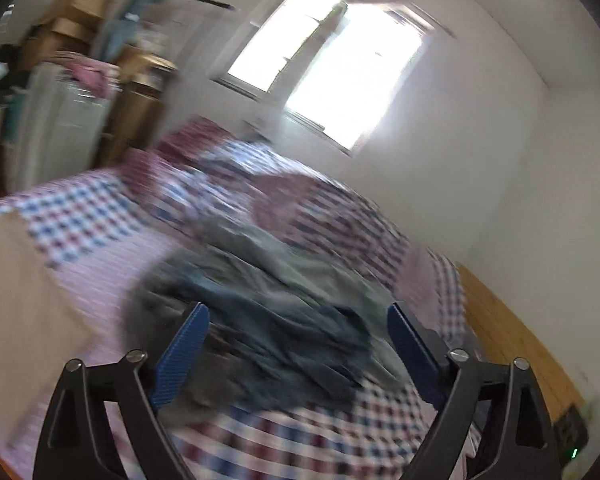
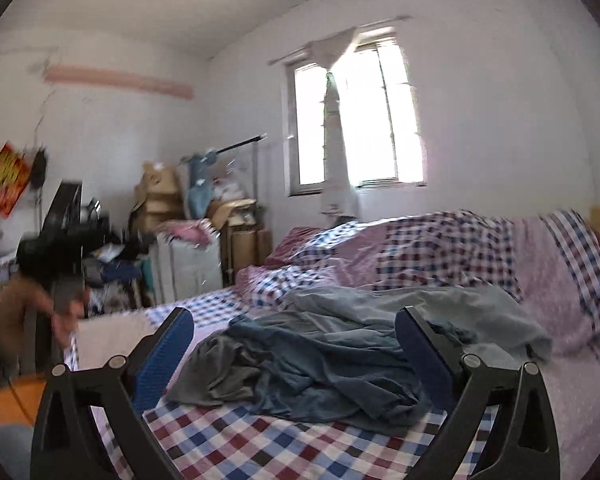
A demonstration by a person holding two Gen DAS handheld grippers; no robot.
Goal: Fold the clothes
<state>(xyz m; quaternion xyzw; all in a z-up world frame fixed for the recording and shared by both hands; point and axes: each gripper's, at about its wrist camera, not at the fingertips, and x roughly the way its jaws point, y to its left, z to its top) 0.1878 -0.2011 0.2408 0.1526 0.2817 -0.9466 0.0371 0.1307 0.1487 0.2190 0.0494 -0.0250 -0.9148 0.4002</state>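
the folding looked barely begun; the clothes (image 2: 320,360) lay in a rumpled heap on the bed (image 2: 260,448), none visibly folded; the left gripper (image 1: 296,324) and right gripper (image 2: 294,330) both stood wide open with nothing between the ribbed blue pads (image 2: 162,364), each held above the bed short of the heap; the garments were soft, thin, creased cloth in grey, grey-green and blue; the bedcover was checked cotton with pink patches; blur made the number of garments uncertain, perhaps three.

blur: boxes (image 1: 76,16) smeared | hand (image 2: 66,312) indistinct, clothes (image 1: 260,320) soft
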